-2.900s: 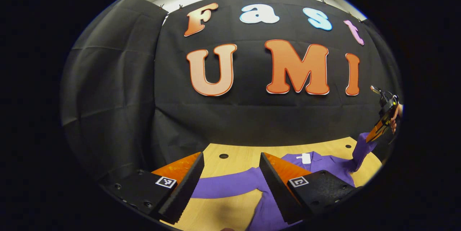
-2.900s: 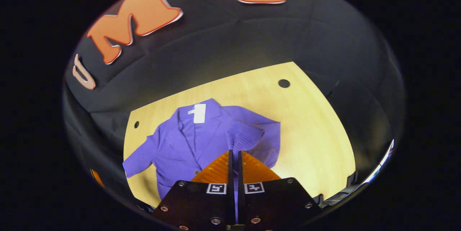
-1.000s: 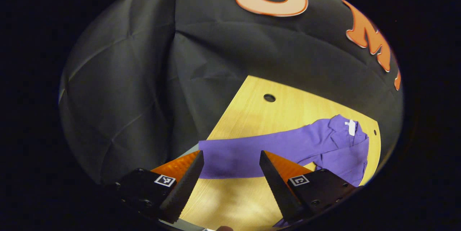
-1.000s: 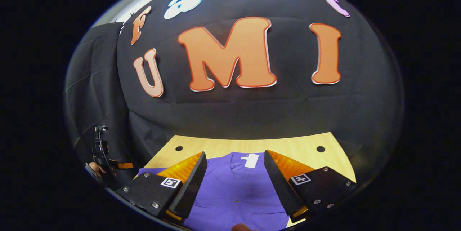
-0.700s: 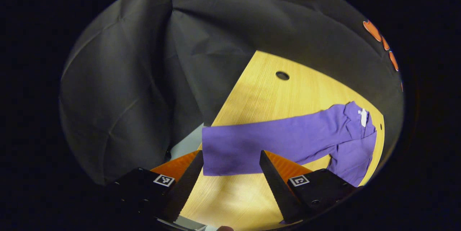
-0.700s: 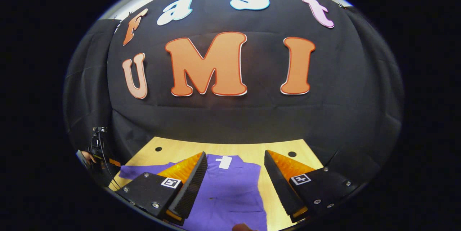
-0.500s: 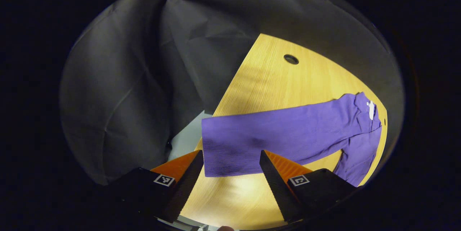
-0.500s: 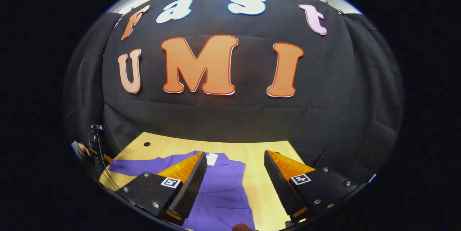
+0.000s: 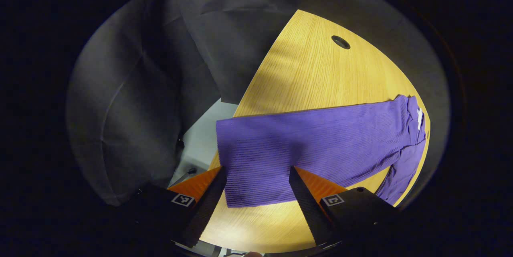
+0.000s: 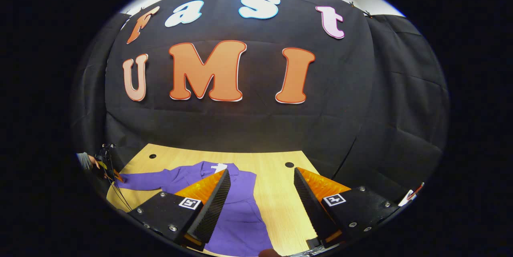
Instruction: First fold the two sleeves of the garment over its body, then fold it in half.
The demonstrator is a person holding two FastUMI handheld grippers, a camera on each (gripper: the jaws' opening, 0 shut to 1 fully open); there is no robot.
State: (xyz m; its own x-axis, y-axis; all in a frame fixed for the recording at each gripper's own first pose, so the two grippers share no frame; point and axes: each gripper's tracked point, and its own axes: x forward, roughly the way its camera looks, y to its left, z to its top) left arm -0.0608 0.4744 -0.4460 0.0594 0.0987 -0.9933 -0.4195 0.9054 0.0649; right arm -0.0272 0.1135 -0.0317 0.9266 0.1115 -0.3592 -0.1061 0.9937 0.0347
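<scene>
A purple garment (image 10: 236, 201) lies flat on the wooden table (image 10: 276, 197), collar with a white tag (image 10: 219, 167) toward the far wall. One sleeve is folded over its body. The other sleeve (image 9: 304, 144) stretches out flat toward the table's left edge, its cuff overhanging that edge slightly. My left gripper (image 9: 256, 187) hovers open right above the cuff end, a finger on either side. In the right gripper view that left gripper (image 10: 105, 168) and a hand sit at the sleeve's end. My right gripper (image 10: 260, 193) is open above the garment's right side, with nothing between its fingers.
Black cloth walls close in the table on the far, left and right sides. Small round holes (image 9: 340, 42) (image 10: 289, 164) sit near the table's back corners. A strip of pale floor (image 9: 198, 148) shows past the table's left edge.
My right gripper let go of the folded sleeve, opened and swung away to the right. My left gripper tilted down and closed in on the outstretched sleeve's cuff, staying open.
</scene>
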